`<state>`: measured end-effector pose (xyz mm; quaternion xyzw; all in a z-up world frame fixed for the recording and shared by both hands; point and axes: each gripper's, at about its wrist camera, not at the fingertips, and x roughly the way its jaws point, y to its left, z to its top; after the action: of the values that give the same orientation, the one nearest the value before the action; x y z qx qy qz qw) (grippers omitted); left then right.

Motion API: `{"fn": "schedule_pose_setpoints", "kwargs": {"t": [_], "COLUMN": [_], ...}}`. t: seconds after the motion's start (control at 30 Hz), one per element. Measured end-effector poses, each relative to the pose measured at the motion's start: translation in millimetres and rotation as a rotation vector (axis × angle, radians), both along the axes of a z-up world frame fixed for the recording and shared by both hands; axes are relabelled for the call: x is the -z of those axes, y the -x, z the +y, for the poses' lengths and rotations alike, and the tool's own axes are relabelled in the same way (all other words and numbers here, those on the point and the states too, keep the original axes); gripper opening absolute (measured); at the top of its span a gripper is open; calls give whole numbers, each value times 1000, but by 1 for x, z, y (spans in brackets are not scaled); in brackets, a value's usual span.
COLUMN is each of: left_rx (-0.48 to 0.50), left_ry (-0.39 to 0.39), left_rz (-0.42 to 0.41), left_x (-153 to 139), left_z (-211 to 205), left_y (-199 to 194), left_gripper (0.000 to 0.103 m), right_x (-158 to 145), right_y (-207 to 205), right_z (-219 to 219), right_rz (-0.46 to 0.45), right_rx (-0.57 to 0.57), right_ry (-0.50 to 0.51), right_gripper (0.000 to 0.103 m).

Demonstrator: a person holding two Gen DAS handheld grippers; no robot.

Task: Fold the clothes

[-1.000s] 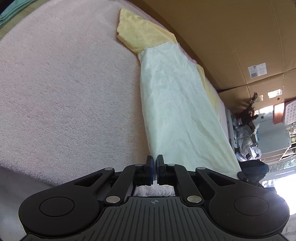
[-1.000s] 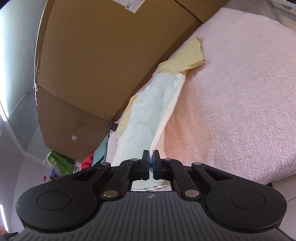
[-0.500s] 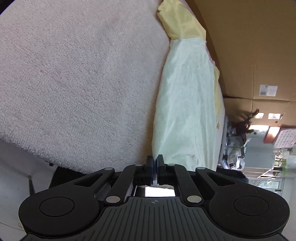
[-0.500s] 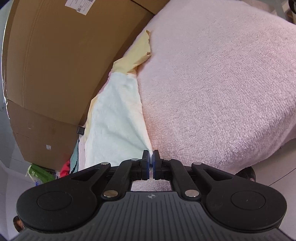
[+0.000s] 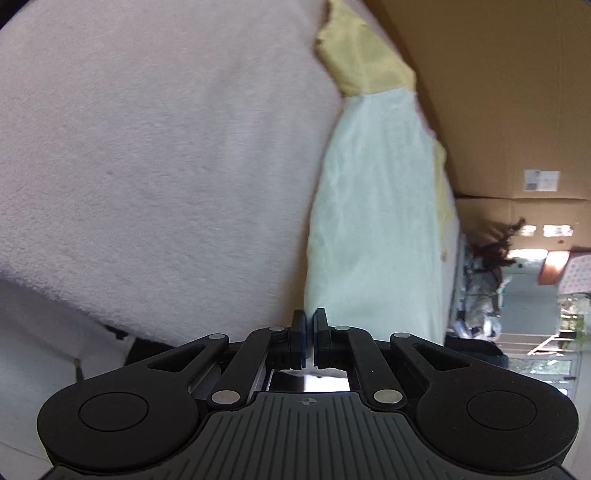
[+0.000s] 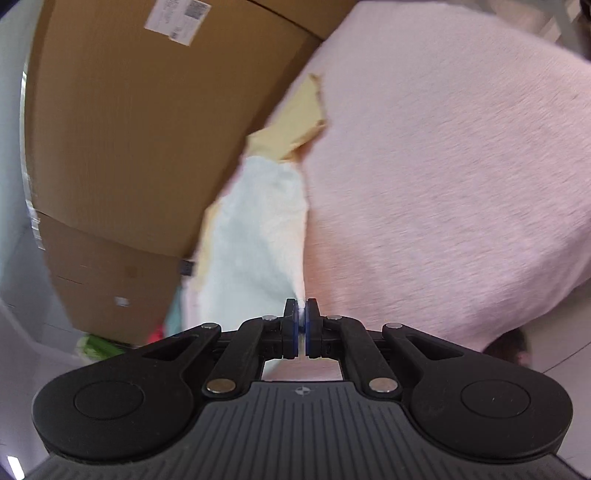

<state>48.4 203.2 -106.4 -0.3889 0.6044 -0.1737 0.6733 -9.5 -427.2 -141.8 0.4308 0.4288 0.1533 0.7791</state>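
Draped over a plush pink blanket (image 5: 155, 155): a pale mint cloth (image 5: 376, 221) with a yellow layer (image 5: 360, 64) showing beyond its far end and along the edge nearest the wall of boxes. Stretched in a long strip from the blanket's near edge toward the far corner, close beside the cardboard boxes (image 6: 140, 122).

Left gripper (image 5: 309, 325), jaws pressed together, pinching the near corner of the cloth at the blanket's edge. Right gripper (image 6: 301, 317), likewise clamped on a thin fold of the same cloth at its other near corner, white fabric visible between the blue pads (image 6: 293, 332).

Blanket thick and fuzzy, rounding off over the edge of whatever lies beneath. Stacked boxes rising right behind it, a white shipping label (image 6: 177, 16) stuck on the upper one. Past the blanket's end in the left view: a cluttered, brightly lit room (image 5: 524, 280), with what may be a plant, too blurred to say. In the right view, low beside the boxes, scraps of green, red and teal (image 6: 147, 332), blurred. Pale floor (image 5: 33, 354) below the blanket's edge.
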Motion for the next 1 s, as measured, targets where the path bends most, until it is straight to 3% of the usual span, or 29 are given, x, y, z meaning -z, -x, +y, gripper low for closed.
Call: {"fn": "schedule_pose_setpoints", "kwargs": {"t": [0.13, 0.3, 0.43, 0.73, 0.8, 0.93, 1.0], "left_rx": [7, -4, -26, -99, -114, -109, -111], "left_ry": [-27, -31, 29, 75, 53, 12, 9], "left_rz": [-24, -35, -93, -174, -145, -28, 10], "left_x": [1, -8, -33, -65, -56, -17, -2], "left_z": [3, 8, 9, 28, 33, 30, 31], "left_y": [-1, -1, -1, -16, -19, -17, -12], "left_gripper": [0, 0, 0, 0, 0, 0, 0], "right_x": [16, 8, -7, -35, -33, -3, 13], "right_y": [-4, -1, 6, -13, -15, -17, -12], "right_z": [7, 14, 10, 9, 0, -3, -8], "right_rz": [30, 12, -45, -136, -118, 11, 51], "right_rx": [-10, -42, -50, -36, -10, 38, 60], "right_ry": [47, 99, -112, -394, -315, -111, -89], "right_gripper": [4, 6, 6, 5, 5, 5, 4]}}
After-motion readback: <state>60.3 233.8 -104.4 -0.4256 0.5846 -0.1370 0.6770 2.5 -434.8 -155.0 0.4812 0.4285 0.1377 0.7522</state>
